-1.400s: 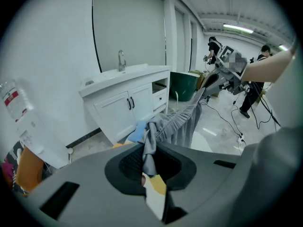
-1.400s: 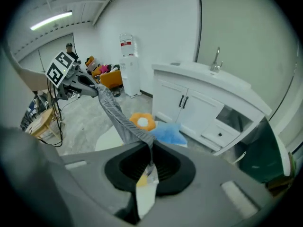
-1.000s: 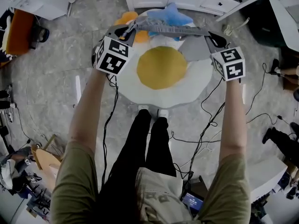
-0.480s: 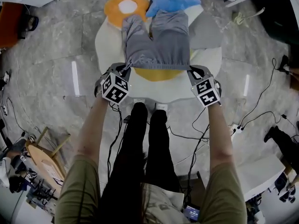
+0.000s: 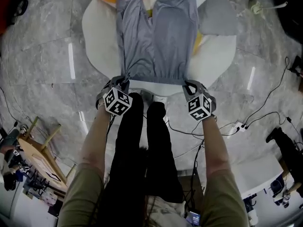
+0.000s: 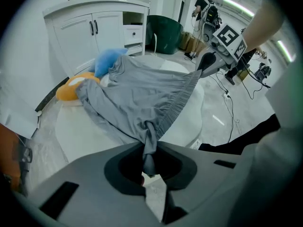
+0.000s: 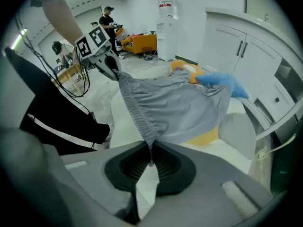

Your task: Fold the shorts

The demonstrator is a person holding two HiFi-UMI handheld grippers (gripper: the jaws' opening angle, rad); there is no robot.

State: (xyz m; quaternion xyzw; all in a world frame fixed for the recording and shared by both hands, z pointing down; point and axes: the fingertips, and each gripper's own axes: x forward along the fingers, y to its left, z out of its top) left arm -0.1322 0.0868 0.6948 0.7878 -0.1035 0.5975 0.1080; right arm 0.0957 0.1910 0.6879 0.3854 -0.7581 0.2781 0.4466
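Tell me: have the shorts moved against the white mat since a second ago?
Yes. The shorts, then held up over the far part of the mat, now lie spread across it, waistband at its near edge.

left tongs (image 5: 124,81) clamped, right tongs (image 5: 189,84) clamped

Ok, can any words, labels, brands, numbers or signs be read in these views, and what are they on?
No readable words or numbers anywhere.
Left marker cube: black-and-white square pattern only, no letters.
Right marker cube: the same, pattern only.
Red label on the water dispenser bottle: too small to read.
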